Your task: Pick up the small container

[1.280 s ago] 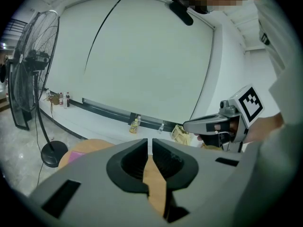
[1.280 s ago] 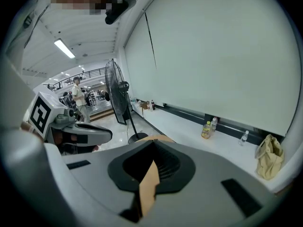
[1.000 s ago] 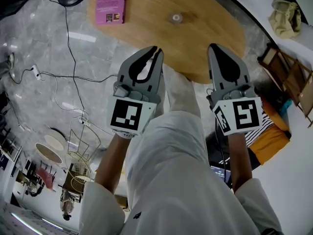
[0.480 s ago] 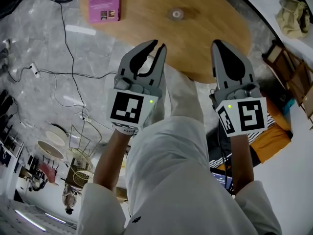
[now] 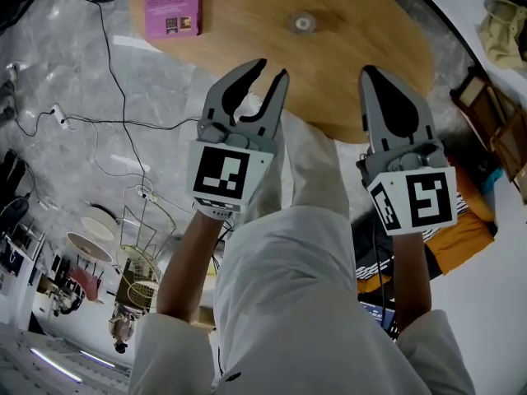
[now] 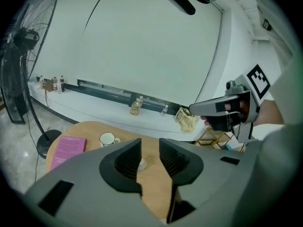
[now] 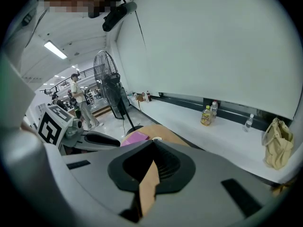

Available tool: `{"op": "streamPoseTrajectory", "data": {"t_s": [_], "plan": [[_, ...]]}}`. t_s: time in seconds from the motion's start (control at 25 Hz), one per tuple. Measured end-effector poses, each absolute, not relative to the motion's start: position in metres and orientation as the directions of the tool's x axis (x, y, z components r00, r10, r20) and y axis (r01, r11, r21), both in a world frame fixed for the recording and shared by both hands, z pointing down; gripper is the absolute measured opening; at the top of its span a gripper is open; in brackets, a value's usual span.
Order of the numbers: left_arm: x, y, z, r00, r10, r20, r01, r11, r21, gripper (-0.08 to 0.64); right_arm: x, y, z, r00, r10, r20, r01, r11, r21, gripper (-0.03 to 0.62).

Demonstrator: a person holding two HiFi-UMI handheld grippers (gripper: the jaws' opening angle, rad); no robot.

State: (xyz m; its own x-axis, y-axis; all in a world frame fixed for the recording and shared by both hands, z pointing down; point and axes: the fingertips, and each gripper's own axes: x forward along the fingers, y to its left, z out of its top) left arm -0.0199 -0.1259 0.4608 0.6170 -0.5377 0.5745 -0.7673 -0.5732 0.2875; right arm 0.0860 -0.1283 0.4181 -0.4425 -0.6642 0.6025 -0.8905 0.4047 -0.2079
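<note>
Oval wooden surface (image 5: pixel 354 48): there is broad bare wood between its near edge and the small container (image 5: pixel 303 23), which sits alone toward the far side, mid-width. A pink book (image 5: pixel 173 5) lies at the far left end, well apart from it. Left tool (image 5: pixel 272 69), over the near edge: jaws have just been opening and are now slightly apart, with nothing between them. Right tool (image 5: pixel 370 71), at the near edge: jaws closed together, holding nothing.

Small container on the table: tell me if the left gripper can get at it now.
Probably yes. The small container stands alone on the bare table; the left gripper, its jaws just opening and empty, faces it with nothing between.
</note>
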Motion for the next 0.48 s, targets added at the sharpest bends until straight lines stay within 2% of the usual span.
{"op": "streamPoseTrajectory", "data": {"t_s": [0.24, 0.48], "plan": [[-0.013, -0.128, 0.491, 0.617, -0.509, 0.6, -0.753, -0.603, 0.262, 0.158, 0.088, -0.136, 0.434, -0.44, -0.662, 0.607, -0.893, 0.395, -0.217, 0.007], [-0.001, -0.131, 0.518, 0.627, -0.494, 0.603, -0.733, -0.635, 0.242, 0.241, 0.093, -0.14, 0.45, -0.438, -0.652, 0.619, -0.894, 0.387, -0.225, 0.006]]}}
